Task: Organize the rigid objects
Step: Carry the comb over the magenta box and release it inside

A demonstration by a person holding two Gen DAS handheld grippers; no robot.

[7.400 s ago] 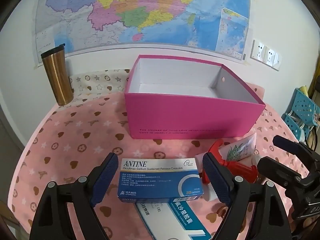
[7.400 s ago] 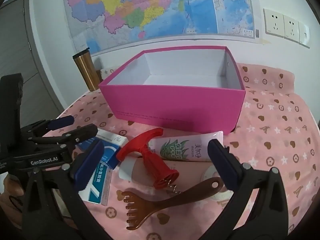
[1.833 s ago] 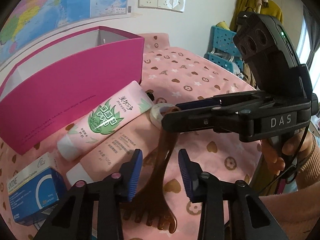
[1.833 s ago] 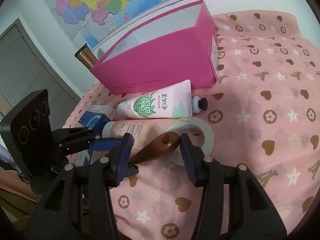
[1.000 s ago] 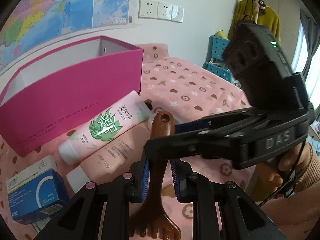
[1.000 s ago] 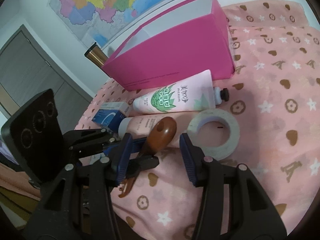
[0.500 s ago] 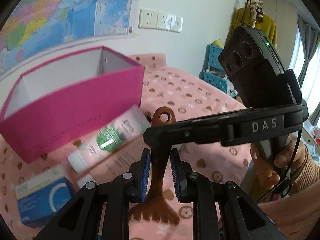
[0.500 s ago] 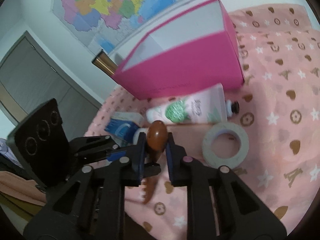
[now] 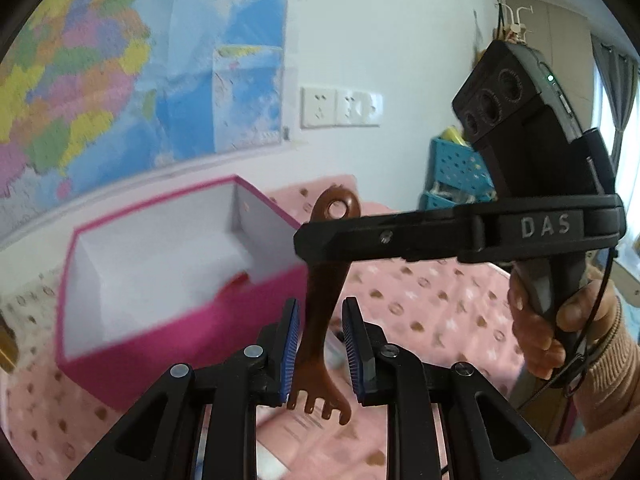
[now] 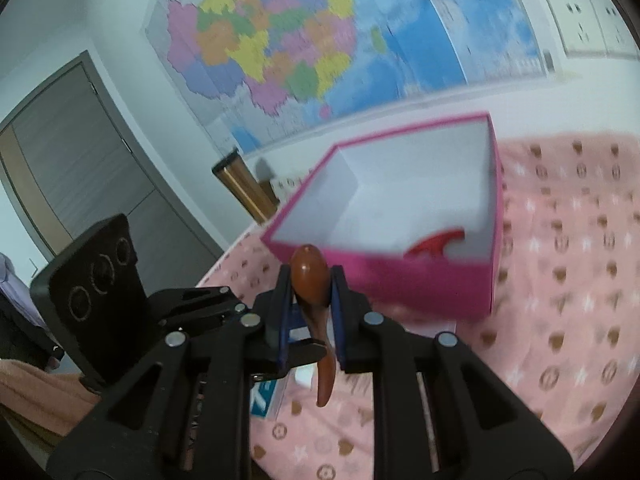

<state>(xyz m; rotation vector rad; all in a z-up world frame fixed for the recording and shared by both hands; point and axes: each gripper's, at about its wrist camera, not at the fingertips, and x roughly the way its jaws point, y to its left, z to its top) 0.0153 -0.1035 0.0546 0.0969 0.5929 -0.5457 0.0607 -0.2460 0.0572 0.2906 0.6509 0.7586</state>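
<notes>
A brown claw-shaped back scratcher (image 9: 326,292) hangs in the air in front of the open pink box (image 9: 160,320). My right gripper (image 10: 310,280) is shut on its rounded handle end (image 10: 310,276). My left gripper (image 9: 320,322) flanks its lower shaft with small gaps on both sides, its pads (image 9: 291,336) slightly apart. The right gripper (image 9: 320,240) crosses the left wrist view from the right. A red corkscrew (image 10: 436,245) lies inside the box (image 10: 400,280) at its right end.
A gold tumbler (image 10: 244,188) stands left of the box. A blue and white medicine box (image 10: 266,396) and a pink tube (image 9: 304,428) lie on the pink patterned cloth (image 10: 560,320) below the grippers. A map and sockets hang on the wall.
Both grippers have lifted the scratcher up off the cloth towards the box. The right gripper closed on its handle end; the left gripper's pads have loosened slightly.
</notes>
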